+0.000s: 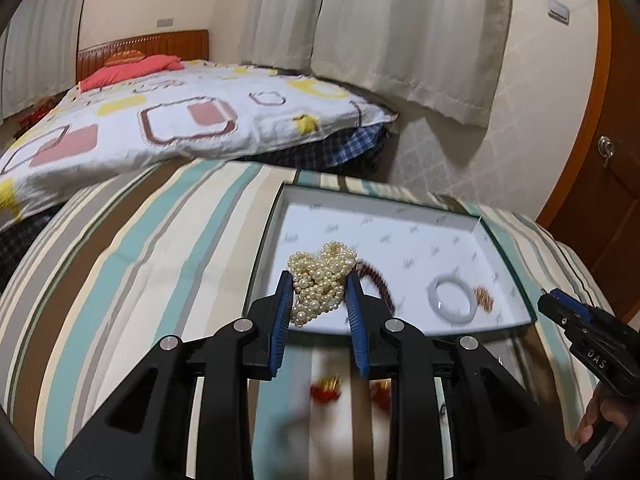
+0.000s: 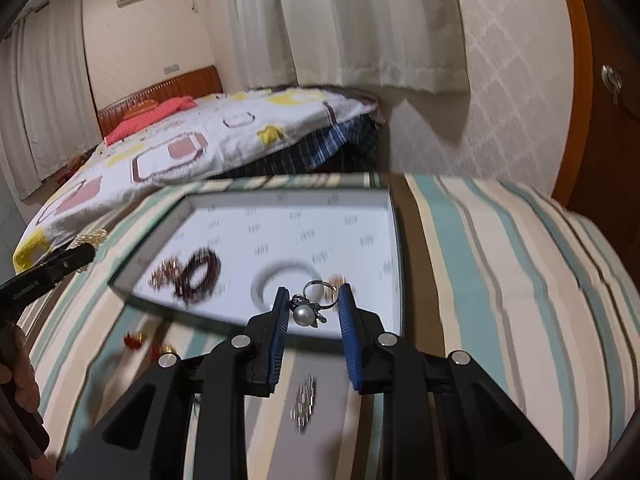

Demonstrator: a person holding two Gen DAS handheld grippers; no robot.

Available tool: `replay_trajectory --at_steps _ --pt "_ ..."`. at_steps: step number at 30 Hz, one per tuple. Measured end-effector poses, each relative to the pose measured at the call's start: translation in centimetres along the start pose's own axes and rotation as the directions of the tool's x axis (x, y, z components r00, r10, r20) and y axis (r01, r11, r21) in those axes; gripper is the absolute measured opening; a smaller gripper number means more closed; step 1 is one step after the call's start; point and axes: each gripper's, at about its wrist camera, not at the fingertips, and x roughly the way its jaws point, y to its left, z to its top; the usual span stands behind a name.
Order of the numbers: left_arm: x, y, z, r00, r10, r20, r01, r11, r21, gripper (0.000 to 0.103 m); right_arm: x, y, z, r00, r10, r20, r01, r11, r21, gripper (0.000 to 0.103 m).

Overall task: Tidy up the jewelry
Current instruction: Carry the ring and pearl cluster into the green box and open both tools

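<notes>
In the left wrist view, my left gripper [image 1: 319,280] is shut on a bunched cream pearl necklace [image 1: 322,276], held above the near edge of a white box tray [image 1: 400,208]. The right wrist view shows my right gripper [image 2: 314,292] shut on a silver ring with a pearl [image 2: 304,314], also over the tray's [image 2: 280,204] near edge. In the tray lie a dark red bead bracelet [image 2: 200,276], a white bangle [image 2: 276,274] and small gold pieces [image 2: 166,274]. The right gripper [image 1: 554,300] shows at the right of the left wrist view. The left gripper [image 2: 76,256] shows at the left of the right wrist view.
The tray rests on a striped cloth [image 1: 132,264]. On the cloth near me lie red-and-gold earrings [image 1: 326,388] and a blurred silver piece [image 2: 306,404]. Behind stand a bed with a patterned quilt [image 1: 180,120], curtains and a wooden door [image 1: 608,160]. A hand [image 2: 16,360] holds the left gripper.
</notes>
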Motion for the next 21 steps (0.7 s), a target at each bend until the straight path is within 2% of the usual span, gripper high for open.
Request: replay_trajectory --at_steps 9,13,21 --pt "5.0 -0.5 2.8 1.000 0.016 0.003 -0.016 1.000 0.006 0.026 2.8 -0.4 3.1 0.999 -0.003 0.043 0.004 1.000 -0.028 0.026" --pt "7.9 -0.6 3.1 0.999 0.033 -0.032 -0.032 0.999 0.024 0.026 5.6 -1.3 3.2 1.000 -0.017 0.009 0.017 0.999 -0.028 0.026" --pt "12.6 -0.1 2.8 0.991 0.048 -0.128 -0.043 0.998 0.040 0.026 10.5 -2.9 2.9 0.993 -0.024 -0.112 0.021 1.000 -0.023 0.026"
